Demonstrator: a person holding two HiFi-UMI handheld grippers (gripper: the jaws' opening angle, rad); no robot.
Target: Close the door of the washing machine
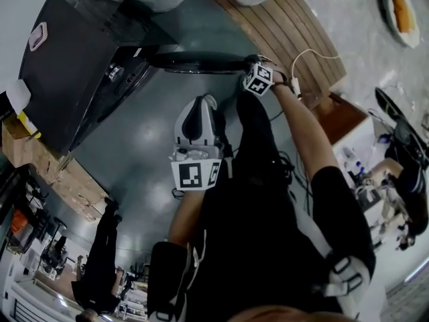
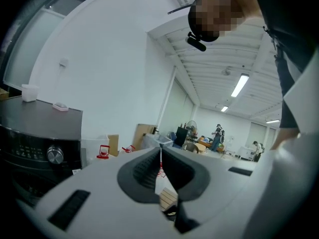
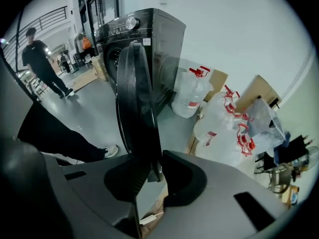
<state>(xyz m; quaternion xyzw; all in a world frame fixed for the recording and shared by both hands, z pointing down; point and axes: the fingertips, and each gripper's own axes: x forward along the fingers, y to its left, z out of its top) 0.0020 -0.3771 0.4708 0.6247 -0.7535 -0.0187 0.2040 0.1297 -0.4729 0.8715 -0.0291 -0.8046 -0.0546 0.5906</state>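
Gripping the free edge of the round black washing-machine door [image 3: 133, 96], the right tool [image 3: 152, 169] has its jaws closed on the rim, one pad on each face of the door.

Door: swung wide open, standing well out from the front of the black front-loading washing machine [image 1: 80, 52]. The right gripper view sees it edge-on. In the head view it reads as a dark bar running from the machine front to the right tool. The hinge side is at the machine and the gripped side is the far end.

Left tool [image 2: 160, 156]: jaws together with nothing between them. The head view shows it over the grey floor [image 1: 144, 129], close to the person's body, below the door and well apart from both door and machine.

Surroundings: clear plastic water jugs with red caps [image 3: 219, 121] sit just beside the machine, against the white wall, next to a wooden slatted platform [image 1: 288, 19].
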